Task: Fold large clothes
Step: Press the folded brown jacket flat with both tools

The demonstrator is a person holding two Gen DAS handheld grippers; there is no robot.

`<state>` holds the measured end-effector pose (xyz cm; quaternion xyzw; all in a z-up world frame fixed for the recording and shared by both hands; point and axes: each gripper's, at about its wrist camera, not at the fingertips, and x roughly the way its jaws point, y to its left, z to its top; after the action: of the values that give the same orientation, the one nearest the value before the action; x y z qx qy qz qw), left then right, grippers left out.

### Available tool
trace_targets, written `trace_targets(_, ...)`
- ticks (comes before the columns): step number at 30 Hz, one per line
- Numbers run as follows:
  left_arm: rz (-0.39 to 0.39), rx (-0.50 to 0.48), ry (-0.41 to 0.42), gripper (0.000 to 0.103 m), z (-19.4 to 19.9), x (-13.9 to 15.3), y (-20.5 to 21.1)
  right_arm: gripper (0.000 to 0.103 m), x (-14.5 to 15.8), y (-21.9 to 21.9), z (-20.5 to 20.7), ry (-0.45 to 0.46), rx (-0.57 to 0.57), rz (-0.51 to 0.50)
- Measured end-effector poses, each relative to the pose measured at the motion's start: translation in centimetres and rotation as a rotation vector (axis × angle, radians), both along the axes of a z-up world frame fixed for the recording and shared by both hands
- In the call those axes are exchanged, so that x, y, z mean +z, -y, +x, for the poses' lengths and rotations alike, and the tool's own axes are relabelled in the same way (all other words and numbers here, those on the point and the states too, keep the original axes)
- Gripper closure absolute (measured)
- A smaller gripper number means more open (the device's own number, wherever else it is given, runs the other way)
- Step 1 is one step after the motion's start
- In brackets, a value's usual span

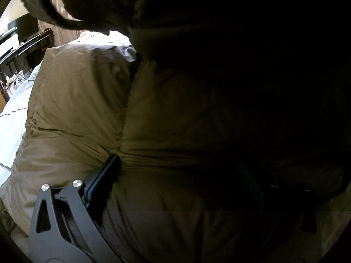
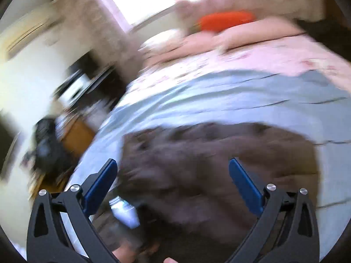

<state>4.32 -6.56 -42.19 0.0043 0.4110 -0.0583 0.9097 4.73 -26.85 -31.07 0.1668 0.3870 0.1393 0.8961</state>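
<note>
Gripping a bunched fold of a large, puffy, khaki-beige padded garment (image 1: 92, 100), the left gripper (image 1: 116, 157) is clenched on the fabric: only one blue finger pad (image 1: 103, 179) shows, buried where the creases converge, and the other is lost in deep shadow. The cloth fills almost the whole left wrist view, draped close over the lens, so its far edges cannot be traced there. To the left of it lies a pale blue bedsheet with thin dark lines (image 1: 13, 118), with dark furniture beyond.

The right gripper (image 2: 173, 173) hangs released, both blue fingers spread wide with nothing between them. Its picture is heavily blurred. Straight ahead of and below it sits a dark brownish, furry-looking mass (image 2: 197, 171) on the same pale sheet (image 2: 197, 100); blur hides whether this is part of the padded garment or another piece. Its long axis seems to run across the view, left to right.

Judging from this, the right gripper is the free one and the nearer to that loose cloth. Open sheet lies beyond it; pink bedding (image 2: 252, 52) and an orange object (image 2: 226, 19) sit well apart at the far side.
</note>
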Motion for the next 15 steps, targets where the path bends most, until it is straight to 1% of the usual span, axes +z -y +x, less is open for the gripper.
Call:
trace_targets(2, 0.000, 0.000, 0.000, 0.002, -0.1, 0.0, 0.1, 0.001, -4.1, 2.5, 1.9, -0.130, -0.148, -0.063)
trace_targets(3, 0.001, 0.000, 0.001, 0.002, -0.1, 0.0, 0.1, 0.002, -6.6, 3.5, 2.6, -0.212, -0.198, -0.067)
trace_targets(5, 0.004, 0.001, -0.002, 0.002, -0.2, 0.1, 0.1, 0.002, -9.6, 3.6, 2.6, -0.268, -0.206, -0.033)
trace_targets(7, 0.001, -0.016, -0.038, 0.002, -0.2, 0.7, -0.2, 0.002, -11.2, 2.3, 1.9, -0.263, -0.194, -0.071)
trace_targets(8, -0.003, -0.047, -0.080, 0.002, -0.3, 1.4, -0.6, 0.002, -11.3, 1.3, 2.0, -0.251, -0.179, -0.105)
trace_targets(9, 0.004, -0.065, -0.100, 0.002, -0.7, 2.0, -0.8, 0.002, -11.7, 0.4, 1.7, -0.238, -0.163, -0.137)
trace_targets(11, 0.017, -0.090, -0.123, 0.002, -2.1, 3.7, -1.8, 0.002, -12.0, -0.4, 0.8, -0.234, -0.156, -0.145)
trace_targets(12, -0.003, -0.114, -0.140, 0.002, -3.2, 5.1, -2.6, 0.002, -12.3, -0.8, 1.2, -0.235, -0.159, -0.142)
trace_targets(14, -0.081, -0.202, -0.173, 0.002, -5.0, 8.2, -3.8, 0.002, -12.4, -0.4, 1.0, -0.237, -0.157, -0.127)
trace_targets(15, -0.098, -0.230, -0.169, 0.002, -5.6, 9.5, -4.0, 0.002, -12.7, -0.4, 0.8, -0.238, -0.151, -0.122)
